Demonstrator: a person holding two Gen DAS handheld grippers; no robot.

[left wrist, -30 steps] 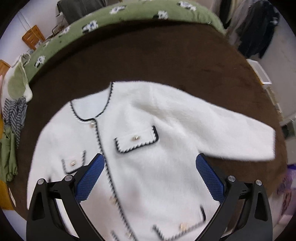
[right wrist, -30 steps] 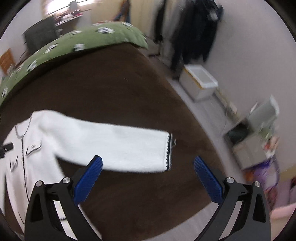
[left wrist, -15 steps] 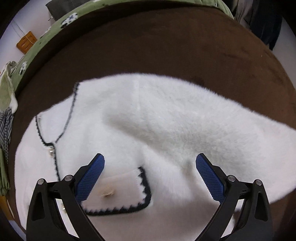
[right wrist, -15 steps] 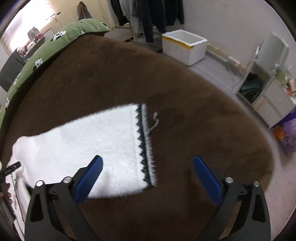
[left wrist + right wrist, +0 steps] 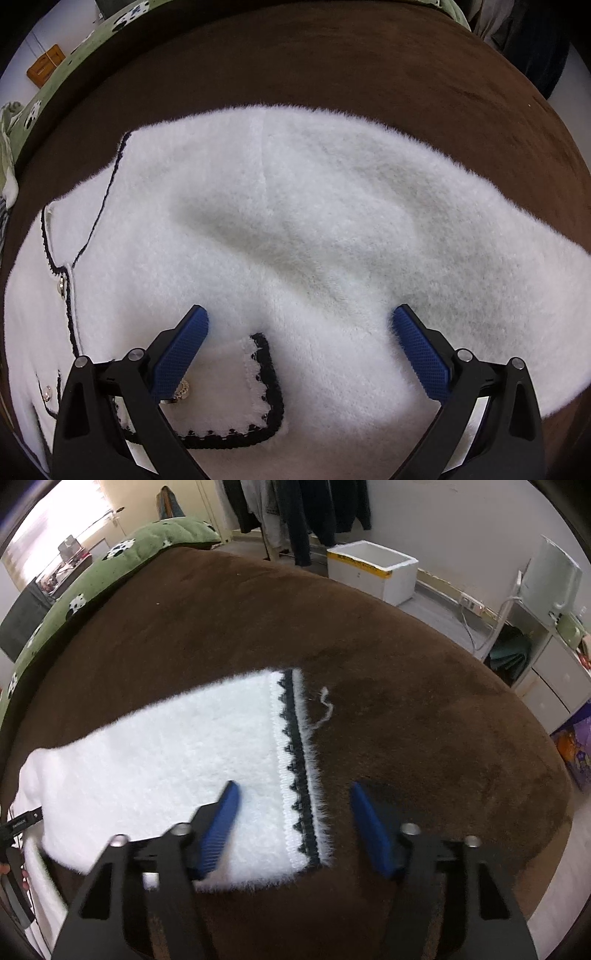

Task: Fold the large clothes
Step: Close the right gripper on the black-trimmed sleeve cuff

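Cardigan (image 5: pixel 314 229), white and fluffy with black scalloped trim, lies spread flat on the brown blanket (image 5: pixel 332 62) that covers the bed. In the left wrist view the left gripper (image 5: pixel 299 321) points steeply down at the cardigan's chest, its blue pads spread wide with fabric under the gap but nothing pinched; the trimmed chest pocket (image 5: pixel 236 384) sits between the fingers, toward the left one, and the neckline (image 5: pixel 107 192) curves away on the far left of the cardigan. The sleeve (image 5: pixel 461 236) runs from the shoulder toward the right edge. In the right wrist view the right gripper (image 5: pixel 293 794) hangs over the cardigan's cuff (image 5: pixel 295 760); its jaws have just been closing and stand partly apart, the trimmed cuff edge between them but not yet pressed. A loose white thread (image 5: pixel 325 709) lies just beyond the cuff. Past the cardigan, a green quilt (image 5: pixel 110 568) borders the blanket, and a white foam box (image 5: pixel 373 570) sits on the floor.
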